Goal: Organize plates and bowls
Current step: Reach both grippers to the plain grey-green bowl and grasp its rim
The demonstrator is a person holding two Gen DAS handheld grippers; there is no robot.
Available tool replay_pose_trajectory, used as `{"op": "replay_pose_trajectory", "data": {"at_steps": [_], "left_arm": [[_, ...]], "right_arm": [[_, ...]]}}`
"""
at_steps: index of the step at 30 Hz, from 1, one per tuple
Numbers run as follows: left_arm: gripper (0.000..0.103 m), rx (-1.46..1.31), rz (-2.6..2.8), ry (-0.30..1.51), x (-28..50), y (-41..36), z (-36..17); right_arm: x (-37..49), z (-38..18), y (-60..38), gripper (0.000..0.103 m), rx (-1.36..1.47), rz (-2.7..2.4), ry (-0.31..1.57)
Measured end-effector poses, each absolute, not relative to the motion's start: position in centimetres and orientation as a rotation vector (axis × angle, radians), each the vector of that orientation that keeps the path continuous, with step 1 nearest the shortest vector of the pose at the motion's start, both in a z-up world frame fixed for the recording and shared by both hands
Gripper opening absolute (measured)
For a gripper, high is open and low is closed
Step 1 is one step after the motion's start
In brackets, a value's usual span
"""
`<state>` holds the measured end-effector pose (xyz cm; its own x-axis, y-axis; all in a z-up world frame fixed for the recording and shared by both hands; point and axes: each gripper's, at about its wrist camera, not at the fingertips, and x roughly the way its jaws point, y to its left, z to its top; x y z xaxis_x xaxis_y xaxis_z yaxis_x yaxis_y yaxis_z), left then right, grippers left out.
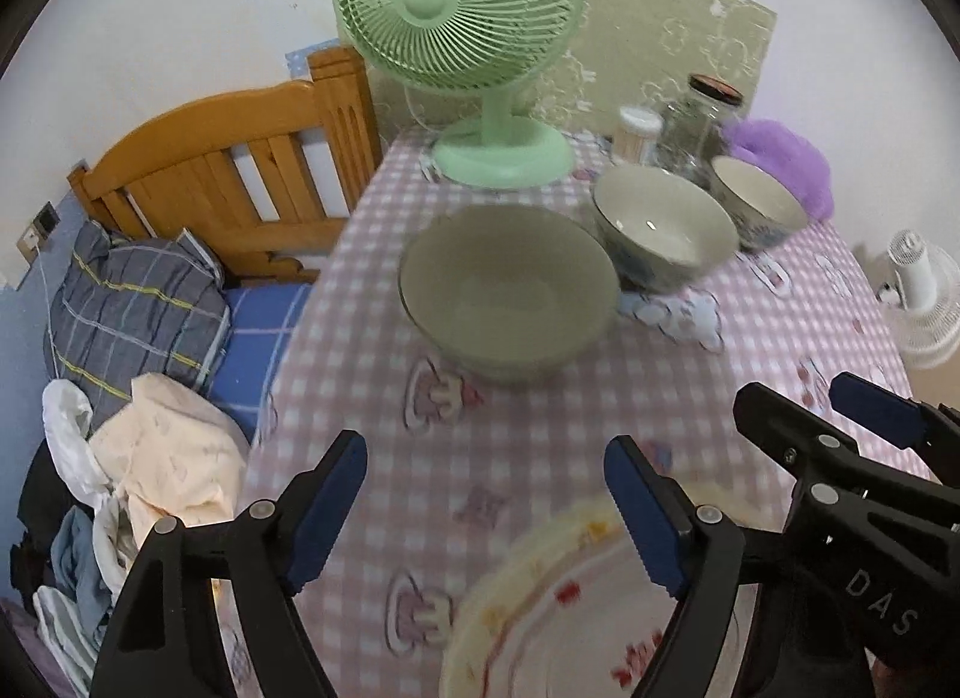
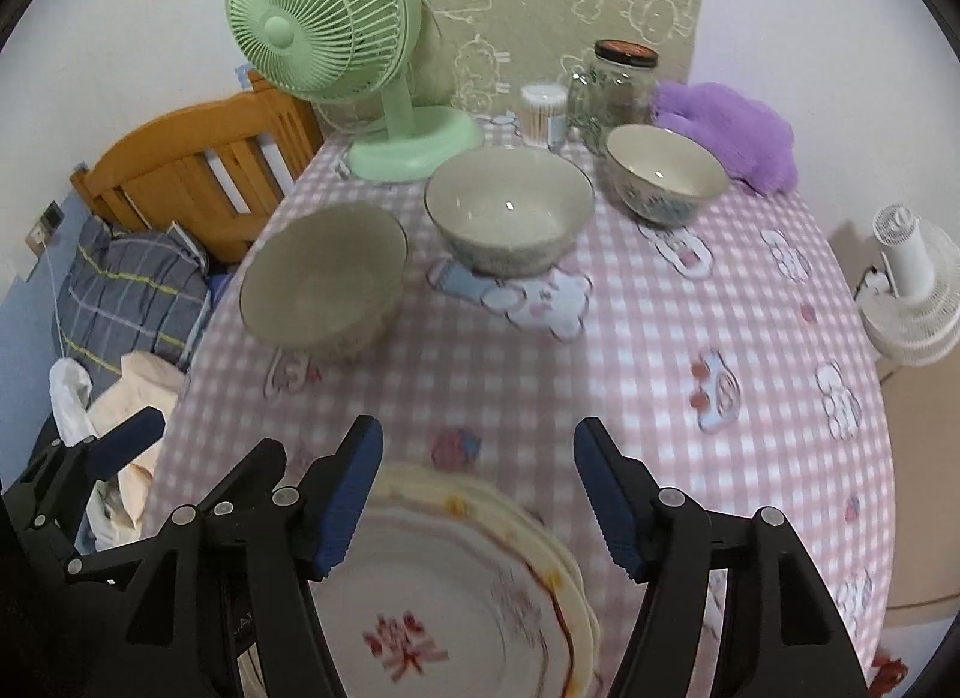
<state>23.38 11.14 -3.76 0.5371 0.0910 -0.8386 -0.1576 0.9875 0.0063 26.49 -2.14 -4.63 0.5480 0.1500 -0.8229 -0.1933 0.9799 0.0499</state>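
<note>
Two grippers are held wide open, nothing gripped — left gripper (image 1: 486, 512), right gripper (image 2: 478, 497). Stacked plates (image 2: 456, 590) lie just below both; three bowls (image 2: 509, 209) sit further ahead — apart.

The middle of the table (image 2: 690, 350) is bare cloth with room to pass. Three bowls (image 2: 510, 212) and a green fan (image 2: 336, 32) block the top. Plates (image 2: 456, 596) fill the bottom.
</note>
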Motion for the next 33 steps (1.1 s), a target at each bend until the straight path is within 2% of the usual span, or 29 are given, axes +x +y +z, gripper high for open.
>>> {"op": "replay_pose_trajectory", "data": {"at_steps": [10, 14, 19, 23, 28, 31, 33], "left_arm": [[0.07, -0.082, 0.236, 0.95, 29.4, 13.8, -4.8], [0.062, -0.081, 0.26, 0.954, 30.7, 14.6, -6.1], [0.054, -0.07, 0.268, 0.982, 32.2, 15.0, -7.8], [0.045, -0.088, 0.269, 0.999, 33.3, 15.6, -8.9], [0.033, -0.073, 0.278, 1.009, 34.1, 15.6, -9.7], [0.026, -0.065, 0.266, 1.015, 34.4, 15.4, -9.9], [0.022, -0.064, 0.281, 1.022, 34.4, 15.5, -10.0]], "right_arm": [[32.6, -5.1, 0.5, 0.069, 0.0, 0.181, 0.912], [34.6, -6.2, 1.7, 0.069, -0.001, 0.185, 0.914], [36.4, -8.1, 3.1, 0.056, -0.014, 0.199, 0.947], [37.6, -9.3, 3.7, 0.054, -0.011, 0.198, 0.96], [38.8, -10.3, 4.2, 0.038, -0.013, 0.206, 0.977], [39.2, -10.7, 4.6, 0.023, -0.021, 0.223, 0.987], [39.2, -10.8, 5.1, 0.017, -0.035, 0.238, 0.983]]}}
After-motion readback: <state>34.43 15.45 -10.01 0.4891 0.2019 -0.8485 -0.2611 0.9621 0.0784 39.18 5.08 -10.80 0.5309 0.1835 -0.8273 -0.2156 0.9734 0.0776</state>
